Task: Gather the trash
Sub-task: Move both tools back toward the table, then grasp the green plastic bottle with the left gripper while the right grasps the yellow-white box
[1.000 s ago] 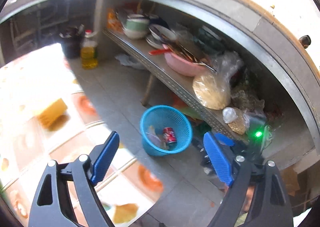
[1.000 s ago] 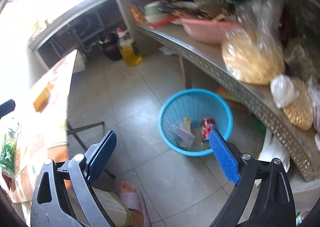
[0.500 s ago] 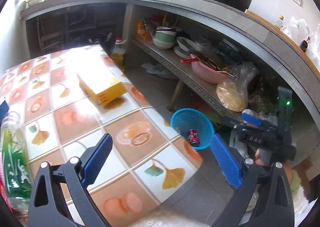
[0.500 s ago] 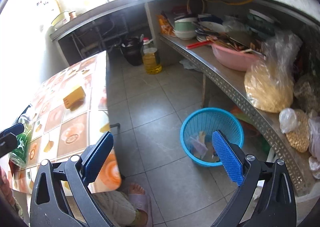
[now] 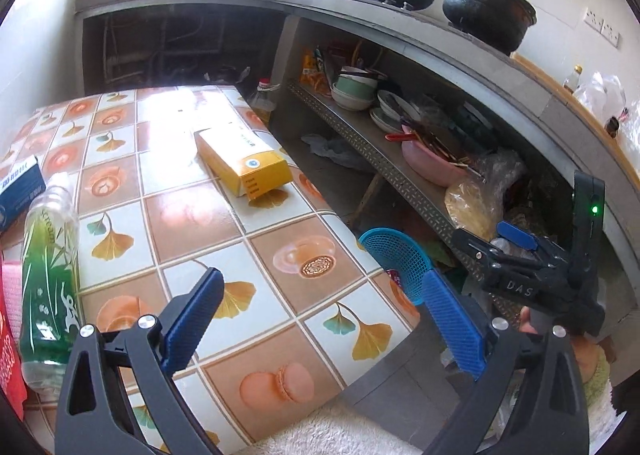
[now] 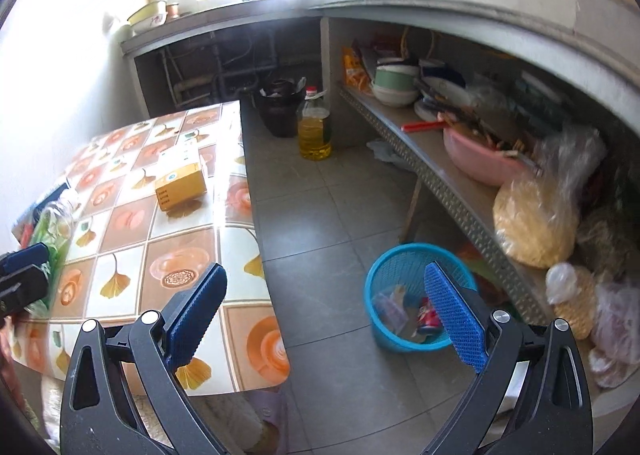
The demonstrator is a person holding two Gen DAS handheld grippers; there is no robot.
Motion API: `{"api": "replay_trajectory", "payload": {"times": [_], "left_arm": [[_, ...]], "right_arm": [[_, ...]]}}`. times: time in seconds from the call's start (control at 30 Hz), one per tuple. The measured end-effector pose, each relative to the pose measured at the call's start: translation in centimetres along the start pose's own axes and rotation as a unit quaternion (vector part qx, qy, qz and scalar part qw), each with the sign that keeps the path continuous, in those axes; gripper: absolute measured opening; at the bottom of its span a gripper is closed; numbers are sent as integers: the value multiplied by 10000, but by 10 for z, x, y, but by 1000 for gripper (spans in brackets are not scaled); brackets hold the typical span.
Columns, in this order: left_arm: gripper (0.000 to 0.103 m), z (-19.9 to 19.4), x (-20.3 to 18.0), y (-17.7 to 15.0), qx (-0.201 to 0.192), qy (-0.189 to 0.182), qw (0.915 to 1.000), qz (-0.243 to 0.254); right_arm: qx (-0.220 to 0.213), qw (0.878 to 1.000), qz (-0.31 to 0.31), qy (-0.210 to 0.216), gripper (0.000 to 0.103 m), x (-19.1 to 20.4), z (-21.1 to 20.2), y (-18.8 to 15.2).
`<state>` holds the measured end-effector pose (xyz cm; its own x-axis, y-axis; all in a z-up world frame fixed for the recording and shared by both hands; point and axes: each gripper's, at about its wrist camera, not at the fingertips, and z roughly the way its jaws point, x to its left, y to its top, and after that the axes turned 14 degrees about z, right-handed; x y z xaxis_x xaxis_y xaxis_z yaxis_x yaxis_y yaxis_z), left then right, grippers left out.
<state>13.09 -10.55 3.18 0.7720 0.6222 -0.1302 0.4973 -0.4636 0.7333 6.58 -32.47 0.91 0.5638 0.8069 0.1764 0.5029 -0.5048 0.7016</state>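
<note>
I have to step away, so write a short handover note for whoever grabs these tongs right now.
Left tongs: open, empty, over the tiled table.
Right tongs: open, empty, above the floor, beside the blue basket.
Done: a red can and some wrappers lie in the basket on the floor by the shelf.
Left: yellow box, green-label plastic bottle lying at the table's left edge, and blue packet behind it. The box looks easiest to take first.

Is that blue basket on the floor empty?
No. The blue basket holds a red can and some wrappers.
</note>
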Motion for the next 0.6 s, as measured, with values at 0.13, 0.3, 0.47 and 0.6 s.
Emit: {"api": "replay_trajectory", "payload": {"times": [0.13, 0.3, 0.47, 0.6], "left_arm": [[97, -11, 13, -6, -102, 40, 9996, -266], [97, -31, 32, -20, -299, 242, 9974, -604], [97, -54, 49, -37, -565, 404, 9952, -694], [97, -73, 62, -54, -702, 450, 9950, -543]], "right_arm": [[-239, 9985, -453, -182, 95, 23, -6, 1], [-366, 9942, -1013, 77, 95, 54, -9, 8], [-175, 9862, -1379, 902, 95, 94, -3, 25], [126, 9780, -1395, 1546, 95, 124, 26, 51]]}}
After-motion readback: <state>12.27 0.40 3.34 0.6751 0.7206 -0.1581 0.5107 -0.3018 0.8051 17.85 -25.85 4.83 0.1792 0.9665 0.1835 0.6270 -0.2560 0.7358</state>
